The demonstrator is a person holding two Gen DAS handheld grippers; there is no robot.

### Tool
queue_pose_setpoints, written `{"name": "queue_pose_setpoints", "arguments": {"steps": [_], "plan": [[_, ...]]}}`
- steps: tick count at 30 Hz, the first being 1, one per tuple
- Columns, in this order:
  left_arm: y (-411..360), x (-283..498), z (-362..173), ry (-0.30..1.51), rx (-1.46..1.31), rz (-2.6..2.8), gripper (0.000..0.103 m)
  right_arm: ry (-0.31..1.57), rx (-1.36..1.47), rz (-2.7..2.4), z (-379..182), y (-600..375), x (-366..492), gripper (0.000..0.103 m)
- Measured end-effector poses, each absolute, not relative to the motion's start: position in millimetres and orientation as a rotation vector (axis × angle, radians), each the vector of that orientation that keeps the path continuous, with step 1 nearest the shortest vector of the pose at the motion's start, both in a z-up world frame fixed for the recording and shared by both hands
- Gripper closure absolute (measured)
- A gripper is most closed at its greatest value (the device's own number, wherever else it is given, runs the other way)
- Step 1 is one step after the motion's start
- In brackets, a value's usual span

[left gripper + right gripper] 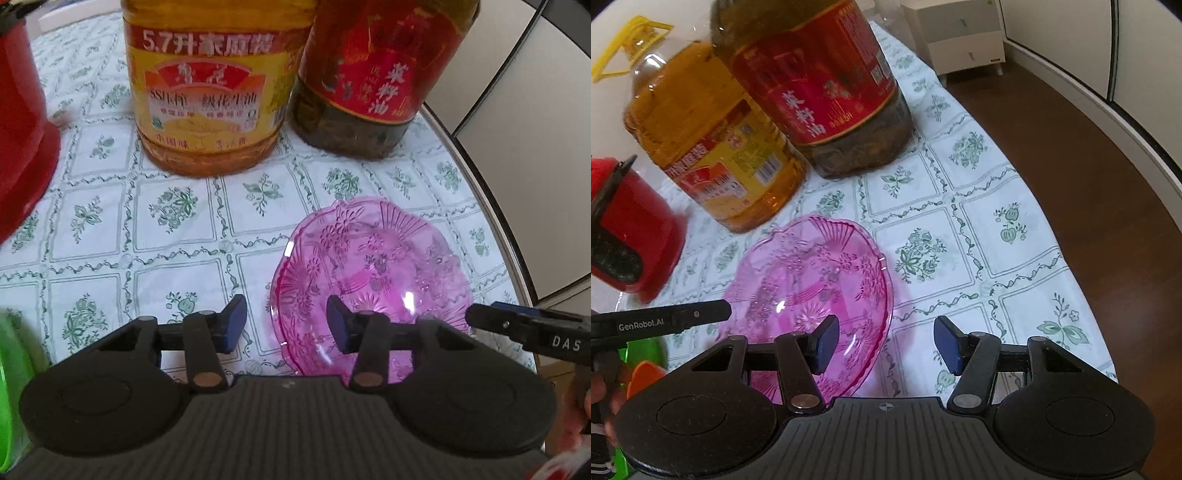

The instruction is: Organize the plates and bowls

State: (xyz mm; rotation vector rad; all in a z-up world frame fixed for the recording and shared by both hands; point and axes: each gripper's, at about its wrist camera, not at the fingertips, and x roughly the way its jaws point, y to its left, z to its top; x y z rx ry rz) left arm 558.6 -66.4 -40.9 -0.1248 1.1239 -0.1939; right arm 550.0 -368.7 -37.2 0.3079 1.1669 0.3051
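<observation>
A pink see-through patterned glass bowl [373,273] sits on the flowered tablecloth; it also shows in the right wrist view [809,280]. My left gripper [286,325] is open and empty, its jaws straddling the bowl's left rim from above. My right gripper [886,345] is open and empty, its jaws straddling the bowl's right rim. The right gripper's finger [517,325] shows at the bowl's right edge in the left wrist view. The left gripper's finger [683,317] shows at the bowl's left in the right wrist view. A green dish [11,387] shows at the far left edge.
Two large oil bottles stand behind the bowl: a yellow-labelled one [210,96] and a red-labelled one [369,74]. A red container [18,140] stands at the left. The table edge [495,206] curves close to the right of the bowl, with brown floor [1071,184] beyond.
</observation>
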Motion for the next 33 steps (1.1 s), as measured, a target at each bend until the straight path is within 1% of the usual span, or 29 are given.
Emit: {"name": "queue_pose_setpoints", "arguments": {"steps": [2,8,13,14,15,16,18,19,20,26,33], "plan": [[-65.9,560.9,-45.1,1.133,-0.128,-0.192,0.068,1.175,0.310,0.308,-42.2,-368.4,554.5,0.045],[-64.5,566.3,-52.2,1.150,-0.137,-0.192,0.074,1.201,0.323,0.308,-53.8,-367.2,562.7,0.047],[-65.5,567.9,-55.1,1.156,-0.138,-0.191,0.080,1.217,0.335,0.315,-59.2,-364.5,564.3,0.065],[-65.1,568.0,-55.2,1.155,-0.141,-0.193,0.082,1.219,0.334,0.316,-59.7,-363.6,564.0,0.067],[-65.6,568.2,-55.6,1.156,-0.143,-0.196,0.085,1.223,0.336,0.317,-60.3,-362.9,563.9,0.072],[-66.3,568.3,-56.0,1.158,-0.139,-0.198,0.087,1.225,0.337,0.317,-60.9,-362.4,563.6,0.080],[-66.9,567.9,-56.2,1.158,-0.132,-0.194,0.089,1.228,0.335,0.313,-61.7,-361.3,563.5,0.088],[-66.6,567.7,-56.1,1.157,-0.132,-0.190,0.092,1.228,0.335,0.313,-61.7,-360.8,563.6,0.092],[-66.1,567.5,-55.7,1.154,-0.131,-0.185,0.094,1.226,0.333,0.309,-61.2,-360.6,563.3,0.093],[-66.5,562.5,-44.5,1.117,-0.142,-0.174,0.094,1.198,0.325,0.301,-50.3,-359.4,560.8,0.094],[-70.7,547.6,-5.9,1.069,-0.156,-0.187,0.094,1.156,0.320,0.305,-11.7,-364.1,551.8,0.093]]}}
